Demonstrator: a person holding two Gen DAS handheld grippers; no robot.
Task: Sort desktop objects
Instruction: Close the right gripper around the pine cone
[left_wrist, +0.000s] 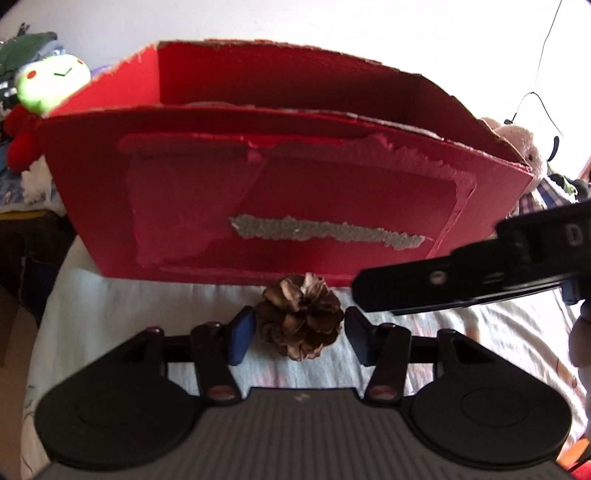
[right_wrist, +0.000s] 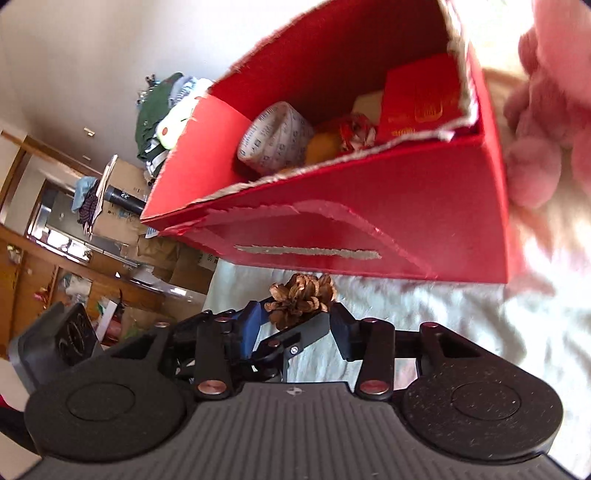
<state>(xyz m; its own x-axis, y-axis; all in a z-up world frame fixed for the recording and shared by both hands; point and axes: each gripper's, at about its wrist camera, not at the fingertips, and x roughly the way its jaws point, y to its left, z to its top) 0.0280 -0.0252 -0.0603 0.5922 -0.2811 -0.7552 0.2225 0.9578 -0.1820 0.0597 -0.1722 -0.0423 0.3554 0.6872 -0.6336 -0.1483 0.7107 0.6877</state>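
Note:
A brown pine cone (left_wrist: 300, 320) lies on the white cloth just in front of a red cardboard box (left_wrist: 288, 192). My left gripper (left_wrist: 299, 336) is low over the cloth with its blue pads (left_wrist: 242, 338) on either side of the cone, very close to it but not clearly pressing. In the right wrist view the pine cone (right_wrist: 301, 295) sits beyond my right gripper (right_wrist: 295, 332), which stands open and holds nothing. A black finger of the left gripper (right_wrist: 303, 334) crosses between its pads. One right-gripper finger (left_wrist: 443, 282) reaches in from the right, beside the cone.
The open-topped red box (right_wrist: 369, 221) holds a printed tape roll (right_wrist: 273, 136), a red packet (right_wrist: 421, 99) and an orange item (right_wrist: 325, 147). A pink plush (right_wrist: 546, 129) sits right of it, a green plush (left_wrist: 51, 85) at its left. Past the cloth's left edge are cartons and wooden furniture.

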